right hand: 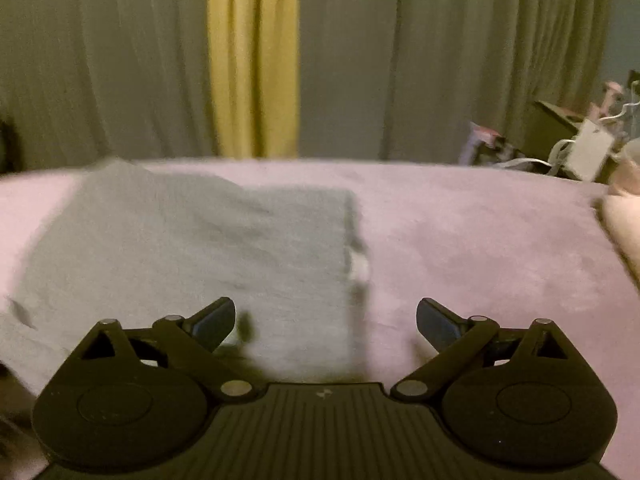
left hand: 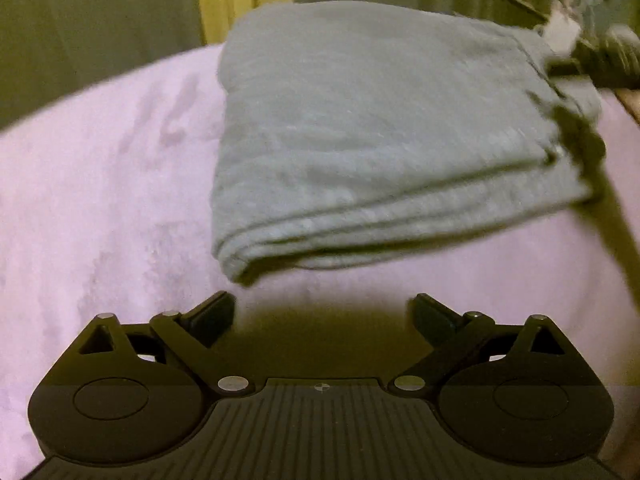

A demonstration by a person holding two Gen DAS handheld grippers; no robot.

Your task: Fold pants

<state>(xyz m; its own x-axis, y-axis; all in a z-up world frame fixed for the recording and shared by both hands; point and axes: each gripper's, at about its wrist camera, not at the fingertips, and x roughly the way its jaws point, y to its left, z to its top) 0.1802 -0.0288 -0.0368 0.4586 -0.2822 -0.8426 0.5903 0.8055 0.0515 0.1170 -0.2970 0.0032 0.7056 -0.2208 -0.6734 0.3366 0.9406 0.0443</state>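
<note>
On the pink cover (left hand: 100, 200), folded pants (left hand: 360, 140) lie lengthwise away.

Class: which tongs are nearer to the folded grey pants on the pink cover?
Right. The right tongs hang open over the grey pants; the left tongs stand open, short of the pants' folded edge.

From my left cam the folded pants (left hand: 372, 140) block the middle of the pink blanket (left hand: 100, 200); bare blanket left of the stack & in front gives me room. Right cam: open blanket right of the pants, w/ clutter (right hand: 580, 148) along the far right edge, curtains (right hand: 120, 60) behind.
</note>
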